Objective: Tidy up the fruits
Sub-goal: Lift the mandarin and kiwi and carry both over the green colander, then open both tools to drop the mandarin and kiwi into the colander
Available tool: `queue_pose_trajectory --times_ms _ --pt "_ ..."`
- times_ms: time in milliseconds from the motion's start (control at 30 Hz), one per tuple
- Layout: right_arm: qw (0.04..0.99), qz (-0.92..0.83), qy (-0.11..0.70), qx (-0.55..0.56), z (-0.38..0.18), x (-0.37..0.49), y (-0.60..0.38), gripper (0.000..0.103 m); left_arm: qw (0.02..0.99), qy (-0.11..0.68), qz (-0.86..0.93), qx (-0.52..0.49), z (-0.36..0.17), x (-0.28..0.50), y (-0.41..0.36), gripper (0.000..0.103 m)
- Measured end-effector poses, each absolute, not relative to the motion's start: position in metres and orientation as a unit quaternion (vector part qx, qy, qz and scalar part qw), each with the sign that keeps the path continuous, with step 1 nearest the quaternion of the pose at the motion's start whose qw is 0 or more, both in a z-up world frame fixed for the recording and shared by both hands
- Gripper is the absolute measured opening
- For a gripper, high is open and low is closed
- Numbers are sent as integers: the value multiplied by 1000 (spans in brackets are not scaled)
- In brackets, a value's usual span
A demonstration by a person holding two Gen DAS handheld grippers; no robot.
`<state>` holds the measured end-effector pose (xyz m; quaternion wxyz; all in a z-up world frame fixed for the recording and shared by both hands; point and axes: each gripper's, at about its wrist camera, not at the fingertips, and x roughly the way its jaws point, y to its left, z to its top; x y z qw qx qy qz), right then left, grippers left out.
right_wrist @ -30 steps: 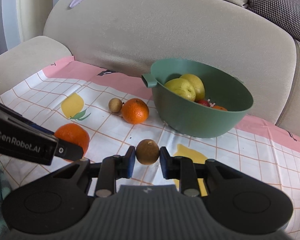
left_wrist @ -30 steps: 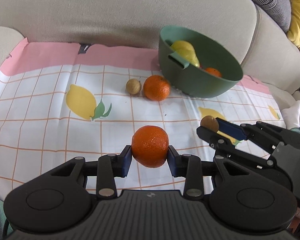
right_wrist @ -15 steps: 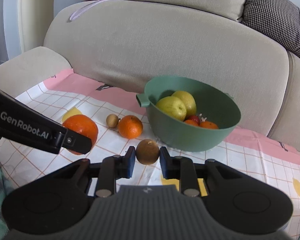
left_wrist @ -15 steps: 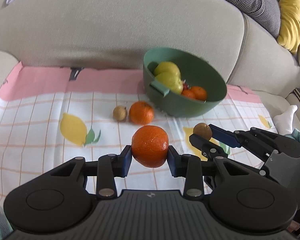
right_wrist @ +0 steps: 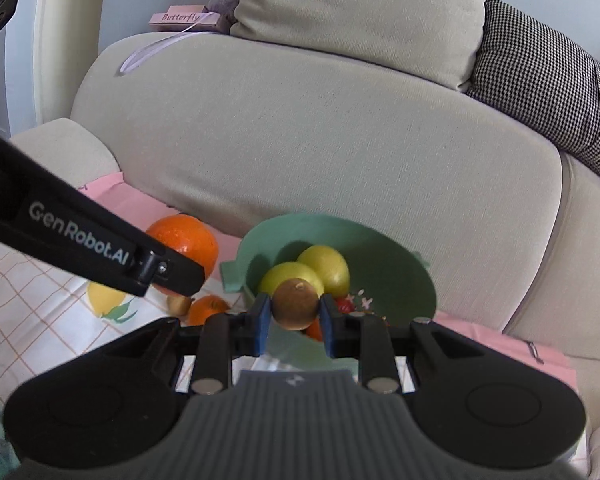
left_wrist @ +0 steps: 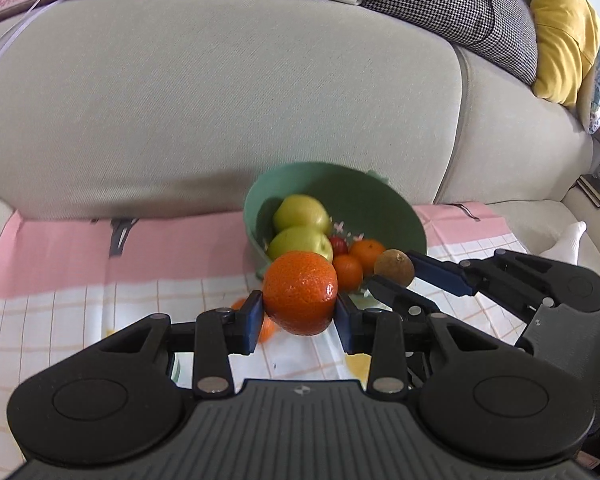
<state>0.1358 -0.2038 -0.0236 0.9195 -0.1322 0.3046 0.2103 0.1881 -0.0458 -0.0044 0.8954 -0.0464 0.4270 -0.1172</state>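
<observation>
My left gripper (left_wrist: 299, 314) is shut on a large orange (left_wrist: 300, 296), held in the air just in front of the green bowl (left_wrist: 380, 204). To its right, my right gripper (left_wrist: 396, 276) is shut on a small brown round fruit (right_wrist: 296, 304) at the bowl's (right_wrist: 404, 280) near rim. In the right wrist view the right gripper (right_wrist: 295, 316) points into the bowl. Two yellow-green fruits (left_wrist: 300, 212), small oranges (left_wrist: 366, 250) and a red fruit lie inside. A second orange (right_wrist: 206, 308) and a small brown fruit (right_wrist: 179, 304) rest on the cloth.
The bowl sits on a lemon-print checked cloth (left_wrist: 60, 320) with a pink border, spread on a beige sofa seat. The sofa backrest (left_wrist: 220, 120) rises right behind the bowl. Cushions lie on top of it. A person's white sock (left_wrist: 568, 240) shows at the right.
Both grippers have risen and moved toward the bowl, each still carrying its fruit. The bowl now lies directly beyond both sets of fingertips.
</observation>
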Motion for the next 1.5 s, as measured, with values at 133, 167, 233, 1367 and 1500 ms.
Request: queue_pose_trajectory --times_ms 133,167,233,1367,1500 --pt "917 212 304 -145 -19 154 -205 22 895 428 -120 -32 0 207 -53 42" --pt "917 212 305 -148 -18 158 -206 22 895 429 -122 -29 0 212 -55 42" --pt "915 213 308 -152 -19 166 -206 22 893 432 -124 -24 -1 221 -58 42" --pt "859 240 445 -78 -89 282 -221 23 855 503 -126 -11 -53 326 -72 42" --pt "857 236 450 -84 -96 284 -223 23 855 505 -113 5 -57 330 -75 43"
